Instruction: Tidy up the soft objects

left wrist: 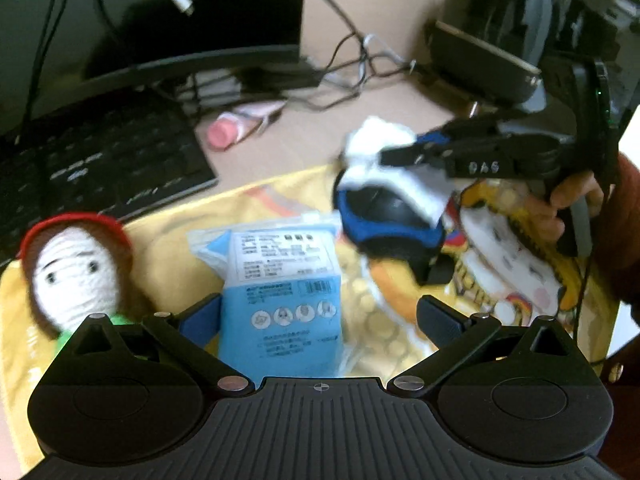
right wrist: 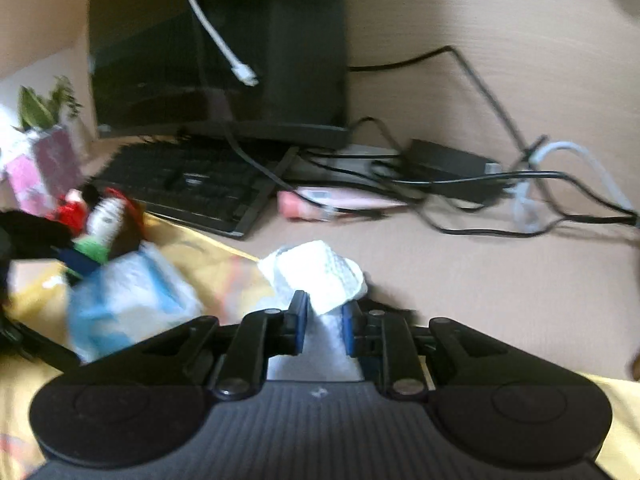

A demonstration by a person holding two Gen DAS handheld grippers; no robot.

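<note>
My right gripper (right wrist: pixel 324 320) is shut on a white knitted cloth (right wrist: pixel 320 276) that bulges out ahead of its blue pads, above the desk's bare part. In the left wrist view the same gripper (left wrist: pixel 400 156), held by a hand (left wrist: pixel 576 196), carries the white cloth (left wrist: pixel 376 140) over a blurred black and blue item (left wrist: pixel 392 216). My left gripper (left wrist: pixel 318 308) stands open over a yellow printed blanket (left wrist: pixel 168 248). A blue and white packet (left wrist: pixel 280 292) lies between its fingers, with a gap to the right one. A knitted doll (left wrist: pixel 76 276) with a red hat lies left of it.
A black keyboard (left wrist: pixel 100 168) and a monitor (left wrist: pixel 180 20) stand behind the blanket. A pink bottle (left wrist: pixel 224 134) and tangled cables (right wrist: pixel 480 184) with a power adapter (right wrist: pixel 448 164) lie on the beige desk. A pink box with a plant (right wrist: pixel 40 160) stands at the far left.
</note>
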